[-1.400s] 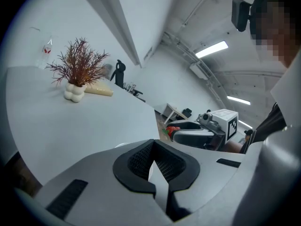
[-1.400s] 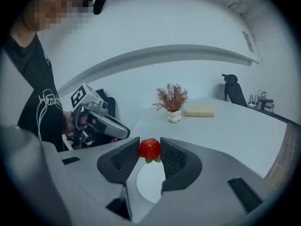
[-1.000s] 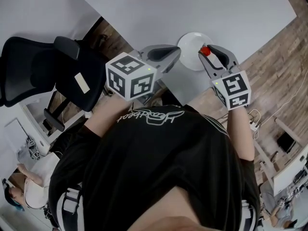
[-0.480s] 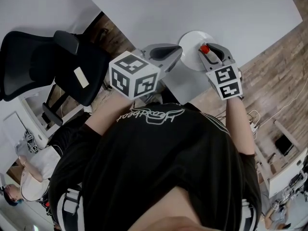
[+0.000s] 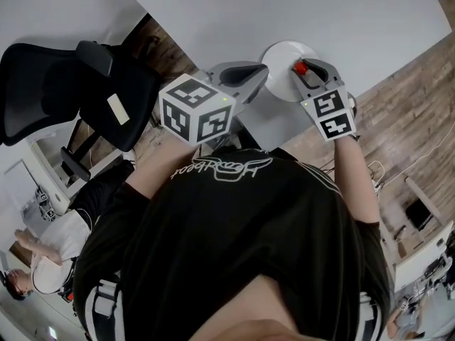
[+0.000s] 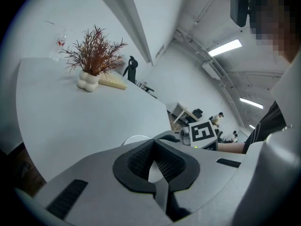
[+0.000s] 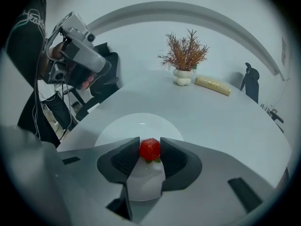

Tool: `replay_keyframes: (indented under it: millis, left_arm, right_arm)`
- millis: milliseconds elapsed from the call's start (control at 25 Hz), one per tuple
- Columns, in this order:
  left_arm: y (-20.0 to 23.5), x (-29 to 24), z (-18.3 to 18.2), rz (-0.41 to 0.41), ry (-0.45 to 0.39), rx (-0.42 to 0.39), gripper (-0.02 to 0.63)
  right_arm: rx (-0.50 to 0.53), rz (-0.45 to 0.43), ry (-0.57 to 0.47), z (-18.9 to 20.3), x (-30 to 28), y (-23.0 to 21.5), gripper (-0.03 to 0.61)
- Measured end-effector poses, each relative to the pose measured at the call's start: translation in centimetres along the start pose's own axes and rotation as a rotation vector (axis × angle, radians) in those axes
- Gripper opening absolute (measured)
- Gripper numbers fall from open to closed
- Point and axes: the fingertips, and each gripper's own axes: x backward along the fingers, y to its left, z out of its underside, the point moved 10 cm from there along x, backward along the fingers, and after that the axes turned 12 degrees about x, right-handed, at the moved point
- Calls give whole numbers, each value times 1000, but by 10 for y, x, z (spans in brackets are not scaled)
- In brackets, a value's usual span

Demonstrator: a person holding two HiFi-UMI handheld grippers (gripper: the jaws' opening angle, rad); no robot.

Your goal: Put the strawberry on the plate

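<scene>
A red strawberry [image 7: 150, 149] sits pinched between the dark pads of my right gripper [image 7: 150, 144], which is shut on it. In the head view this gripper [image 5: 301, 68] holds the strawberry [image 5: 301, 67] over the near right part of the round white plate [image 5: 279, 57]. The right gripper view shows the plate [image 7: 127, 126] on the white table just below and ahead of the jaws. My left gripper [image 5: 264, 69] hovers at the plate's left edge, its jaws closed together with nothing held. In the left gripper view its tips [image 6: 153, 143] meet, with a sliver of the plate [image 6: 135, 139] beyond.
A dried plant in a white vase [image 7: 184, 62] and a long pale yellow object [image 7: 212, 85] stand far back on the table. A black office chair [image 5: 71, 91] is left of the table's near corner. Wooden floor [image 5: 405, 98] lies to the right.
My right gripper has moved a little forward and left with the strawberry, further over the plate. The left gripper has stayed about where it was.
</scene>
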Motion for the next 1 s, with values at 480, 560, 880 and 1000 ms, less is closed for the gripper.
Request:
replay_keyframes:
  millis: [480, 560, 880, 1000]
  left_arm:
    - [4, 1, 3, -32, -37, 19, 7]
    - [5, 2, 5, -34, -44, 22, 6]
    - [10, 18, 19, -56, -95, 62, 8]
    - [8, 30, 27, -67, -108, 76, 8]
  right_arm:
    - [-5, -19, -17, 2, 2, -4, 132]
    - [4, -19, -16, 2, 1, -4, 133]
    - [10, 17, -64, 1, 10, 0, 172]
    - [-2, 40, -90, -3, 21, 1, 172]
